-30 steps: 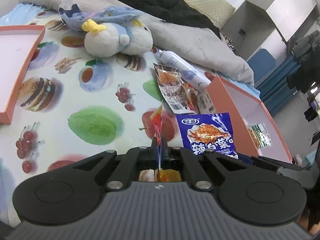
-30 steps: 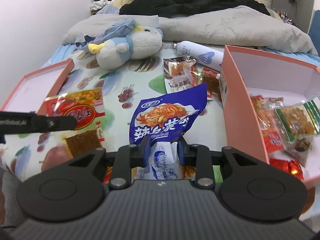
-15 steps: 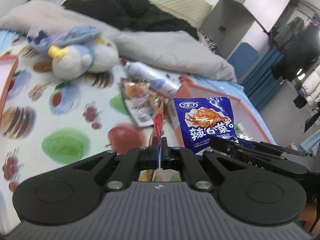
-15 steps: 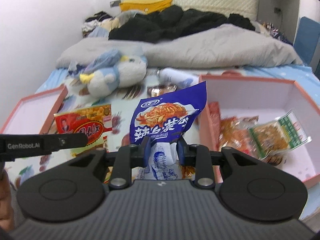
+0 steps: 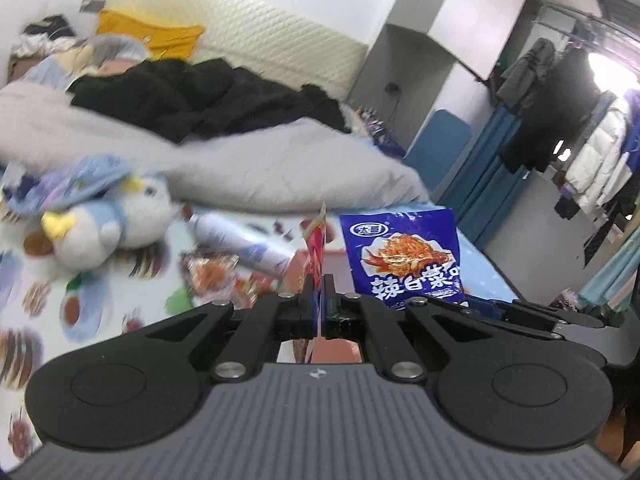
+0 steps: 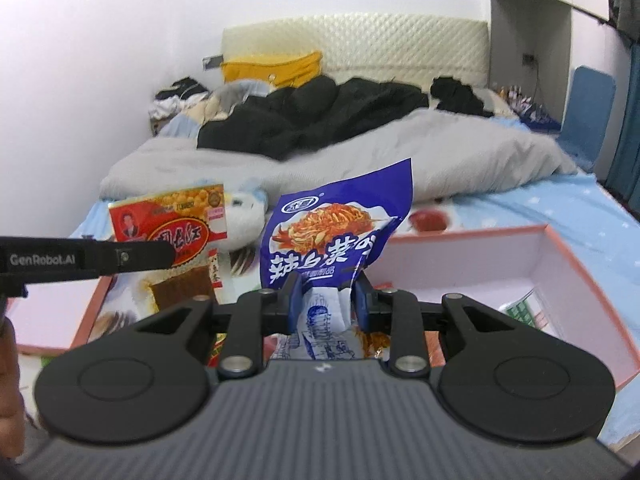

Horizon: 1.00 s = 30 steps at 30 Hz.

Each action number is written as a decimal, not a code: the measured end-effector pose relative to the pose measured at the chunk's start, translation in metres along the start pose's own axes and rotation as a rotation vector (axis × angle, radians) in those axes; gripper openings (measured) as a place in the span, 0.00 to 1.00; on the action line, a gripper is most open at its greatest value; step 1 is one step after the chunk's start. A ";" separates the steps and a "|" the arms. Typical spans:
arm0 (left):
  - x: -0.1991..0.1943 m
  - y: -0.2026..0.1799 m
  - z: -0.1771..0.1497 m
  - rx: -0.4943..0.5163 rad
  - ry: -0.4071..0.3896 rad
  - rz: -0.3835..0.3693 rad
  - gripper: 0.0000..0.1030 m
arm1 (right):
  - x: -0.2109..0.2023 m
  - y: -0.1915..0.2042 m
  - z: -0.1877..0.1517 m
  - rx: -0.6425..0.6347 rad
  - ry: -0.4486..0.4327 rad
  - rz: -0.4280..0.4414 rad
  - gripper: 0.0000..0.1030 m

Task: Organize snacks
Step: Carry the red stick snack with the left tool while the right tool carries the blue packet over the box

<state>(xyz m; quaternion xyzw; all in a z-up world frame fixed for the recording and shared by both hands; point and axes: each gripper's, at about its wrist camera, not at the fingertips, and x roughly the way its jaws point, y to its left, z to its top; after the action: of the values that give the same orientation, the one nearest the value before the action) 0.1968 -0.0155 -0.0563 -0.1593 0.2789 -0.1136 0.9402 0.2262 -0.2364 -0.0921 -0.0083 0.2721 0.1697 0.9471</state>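
The bed (image 6: 540, 216) is the largest item: its sheet is pale blue at the right and printed with fruit and food pictures at the left. A quilted cream headboard (image 6: 360, 48) stands behind it. One grey duvet (image 6: 440, 152) lies crumpled across the far half, with one heap of black clothing (image 6: 320, 112) and one yellow bag (image 6: 272, 68) on top.

Two shallow rectangular cardboard boxes rest on the sheet, salmon outside and pale pink inside: the right box (image 6: 560, 264) holds a few packets at its near end, and the left box (image 6: 52, 312) shows only bare lining.

One soft plush toy (image 5: 104, 220), white and blue with a yellow beak, lies on its side near the duvet. One white cylindrical spray can (image 5: 244, 246) lies just beside it. Loose snack packets (image 5: 212, 276) lie near the can; blur prevents a count.

The right tongs (image 6: 325, 300) stand partly closed, pressing the crumpled lower end of one glossy blue snack packet (image 6: 336, 224), held upright above the bed beside the right box.

The left tongs (image 5: 319, 300) are fully closed on one flat red and yellow snack packet (image 6: 176, 232), held upright above the left box and seen edge-on from the left wrist.
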 end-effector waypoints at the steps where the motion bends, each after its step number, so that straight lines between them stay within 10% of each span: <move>1: 0.000 -0.006 0.005 0.011 -0.007 -0.008 0.01 | -0.002 -0.001 0.004 0.000 -0.009 -0.003 0.29; 17: 0.042 -0.100 0.043 0.128 -0.003 -0.174 0.01 | -0.026 -0.072 0.021 0.070 -0.090 -0.133 0.29; 30: 0.174 -0.102 -0.011 0.163 0.256 -0.133 0.01 | 0.042 -0.127 -0.055 0.149 0.100 -0.194 0.29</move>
<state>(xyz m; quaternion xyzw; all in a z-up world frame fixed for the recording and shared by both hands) 0.3199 -0.1648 -0.1133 -0.0848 0.3753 -0.2171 0.8971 0.2725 -0.3487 -0.1704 0.0275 0.3290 0.0558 0.9423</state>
